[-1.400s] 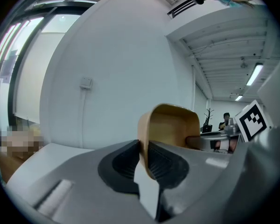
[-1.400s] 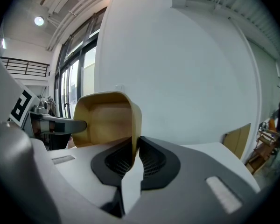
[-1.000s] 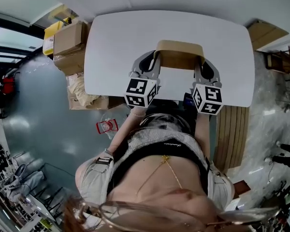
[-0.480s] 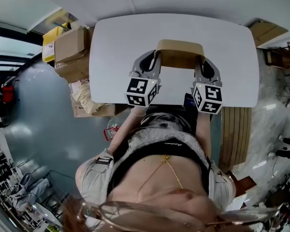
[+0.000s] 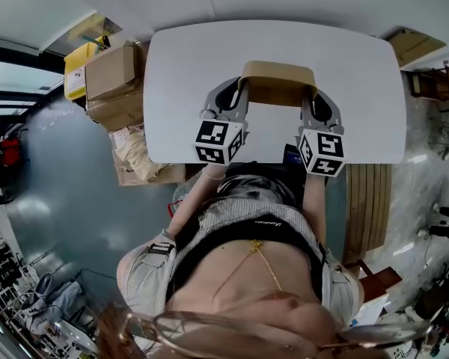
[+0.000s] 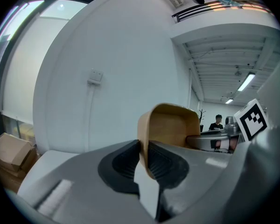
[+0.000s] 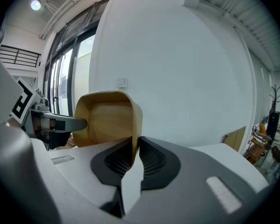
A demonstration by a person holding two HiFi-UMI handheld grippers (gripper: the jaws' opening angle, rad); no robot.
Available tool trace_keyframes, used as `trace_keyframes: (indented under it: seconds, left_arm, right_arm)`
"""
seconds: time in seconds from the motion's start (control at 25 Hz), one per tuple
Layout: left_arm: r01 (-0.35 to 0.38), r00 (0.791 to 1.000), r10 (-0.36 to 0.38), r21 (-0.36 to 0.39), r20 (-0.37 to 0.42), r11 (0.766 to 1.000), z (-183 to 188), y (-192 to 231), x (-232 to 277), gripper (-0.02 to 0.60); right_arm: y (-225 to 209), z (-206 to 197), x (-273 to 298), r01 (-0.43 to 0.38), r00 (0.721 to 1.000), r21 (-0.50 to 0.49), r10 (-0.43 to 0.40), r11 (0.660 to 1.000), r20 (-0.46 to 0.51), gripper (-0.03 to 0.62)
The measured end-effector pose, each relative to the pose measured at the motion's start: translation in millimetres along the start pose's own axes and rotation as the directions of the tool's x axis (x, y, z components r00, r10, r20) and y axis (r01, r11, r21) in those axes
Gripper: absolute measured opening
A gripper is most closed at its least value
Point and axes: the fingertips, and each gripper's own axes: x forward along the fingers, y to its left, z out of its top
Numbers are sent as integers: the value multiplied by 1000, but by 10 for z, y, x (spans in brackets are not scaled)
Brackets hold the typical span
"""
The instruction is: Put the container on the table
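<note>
Container [image 5: 278, 87] gripped by left hand-held gripper [image 5: 242, 87], right hand-held gripper [image 5: 308, 93], over table [image 5: 352, 58].

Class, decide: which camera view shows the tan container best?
The head view: most of the container shows, between left gripper and right gripper, over the table. Each gripper view shows it end-on, one wall pinched between the jaws.

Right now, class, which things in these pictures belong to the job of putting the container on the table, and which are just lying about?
Job in hand: container, table, left hand-held gripper, right hand-held gripper.
Lying about: cardboard boxes, yellow box, slatted wooden panel.
</note>
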Motion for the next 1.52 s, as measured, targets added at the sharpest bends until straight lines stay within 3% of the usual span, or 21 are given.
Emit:
trace_keyframes:
  seconds: [0.4, 0.68, 1.52]
  left_arm:
    - [46, 999, -46, -2, -12, 999, -75, 88, -141, 21]
    - [53, 999, -53, -10, -12, 999, -60, 9, -84, 21]
    - [-45, 999, 45, -35, -2, 998, 40, -558, 445, 20]
  right_arm:
    - [187, -76, -76, 34, 999, 7, -34, 999, -2, 55]
    - [86, -56, -90, 32, 999, 4, -32, 999, 1, 52]
    - [-740, 72, -54, -49, 999, -16, 49, 999, -8, 49]
